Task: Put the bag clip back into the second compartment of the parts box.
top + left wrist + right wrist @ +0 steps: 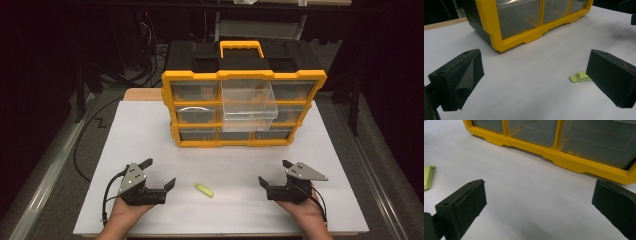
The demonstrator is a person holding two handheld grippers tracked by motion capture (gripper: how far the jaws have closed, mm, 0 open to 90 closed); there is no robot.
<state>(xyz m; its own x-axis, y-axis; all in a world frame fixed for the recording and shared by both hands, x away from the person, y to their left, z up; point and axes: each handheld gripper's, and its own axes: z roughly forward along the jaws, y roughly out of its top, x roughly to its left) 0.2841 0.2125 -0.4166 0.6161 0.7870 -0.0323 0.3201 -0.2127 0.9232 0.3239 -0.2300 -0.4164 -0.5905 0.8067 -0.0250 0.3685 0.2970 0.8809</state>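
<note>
A yellow and black organiser box with clear drawers stands at the back of the white table; its top middle drawer is pulled out toward me. A small lime-green flat piece lies on the table between my two grippers. My left gripper rests near the front left, open and empty, and in its view the green piece lies just beside the right jaw. My right gripper rests at the front right, open and empty; the green piece sits at the left edge of its view.
The white table sheet runs from the box to the front edge. The box's lower front edge lies ahead of the left gripper, and the same yellow rim ahead of the right. Cables and dark floor surround the table.
</note>
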